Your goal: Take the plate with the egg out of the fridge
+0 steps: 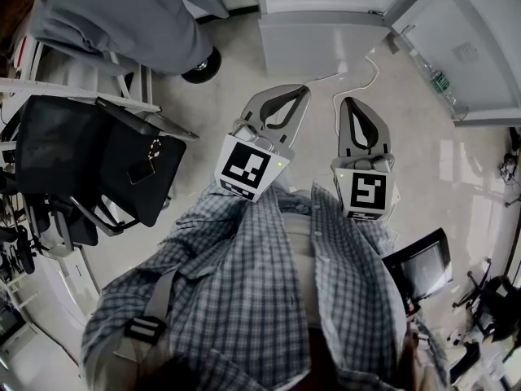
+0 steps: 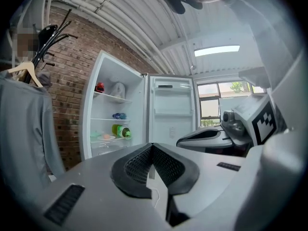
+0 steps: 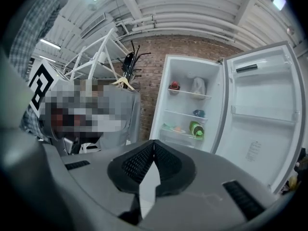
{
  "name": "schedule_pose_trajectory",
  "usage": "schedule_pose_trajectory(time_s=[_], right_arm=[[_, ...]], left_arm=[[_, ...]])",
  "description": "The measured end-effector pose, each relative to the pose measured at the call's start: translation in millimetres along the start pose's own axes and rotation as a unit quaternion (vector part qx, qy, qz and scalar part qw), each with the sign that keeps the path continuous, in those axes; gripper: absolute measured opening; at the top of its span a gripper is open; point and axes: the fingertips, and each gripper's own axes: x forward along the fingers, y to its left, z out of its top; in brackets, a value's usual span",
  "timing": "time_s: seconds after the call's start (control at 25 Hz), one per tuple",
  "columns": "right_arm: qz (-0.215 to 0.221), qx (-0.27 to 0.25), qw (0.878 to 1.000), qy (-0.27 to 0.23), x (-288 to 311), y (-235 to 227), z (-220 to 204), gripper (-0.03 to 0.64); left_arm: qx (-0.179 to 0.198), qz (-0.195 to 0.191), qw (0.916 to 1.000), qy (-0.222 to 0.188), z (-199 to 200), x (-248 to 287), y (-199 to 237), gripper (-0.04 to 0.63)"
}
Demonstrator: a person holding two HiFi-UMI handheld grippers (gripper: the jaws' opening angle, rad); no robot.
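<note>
The fridge [image 3: 192,105] stands open some way ahead, its door [image 3: 262,114] swung to the right. A pale plate with the egg [image 3: 177,128] lies on a lower shelf, next to a green bottle [image 3: 196,129] lying on its side. The left gripper view shows the same plate [image 2: 107,137] small and far off. Both grippers are held close to the person's chest and point at the fridge. My left gripper [image 1: 301,90] is shut with nothing in it, its tips meeting [image 2: 152,146]. My right gripper [image 1: 349,102] is likewise shut and empty [image 3: 154,142].
Upper fridge shelves hold a red item [image 3: 174,85], a white bag [image 3: 197,86] and a blue item [image 3: 198,113]. Black chairs [image 1: 106,161] crowd the left. A grey garment [image 1: 122,15] hangs at the far left. A white cable [image 1: 362,76] lies on the floor before the fridge.
</note>
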Motion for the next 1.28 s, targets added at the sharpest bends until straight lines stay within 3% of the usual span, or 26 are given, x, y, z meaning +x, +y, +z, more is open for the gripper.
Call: schedule_pose_trajectory(time_s=[0.12,0.32,0.92,1.28], right_arm=[[-0.004,-0.002,1.000,0.004,16,-3,2,0.005],[-0.012,-0.009,1.000,0.002,41,-10,11,0.005],[-0.040,-0.013,0.999,0.011,75,-20,12,0.005],[-0.036,0.005,0.999,0.006,87,-30,12,0.005]], left_arm=[[-0.026,-0.001,0.9996,-0.007,2,9,17,0.006],[-0.036,-0.009,0.9992,-0.012,6,24,40,0.006],[-0.036,-0.029,0.9988,-0.014,3,53,76,0.006],[-0.033,-0.032,0.9988,-0.015,6,67,80,0.006]])
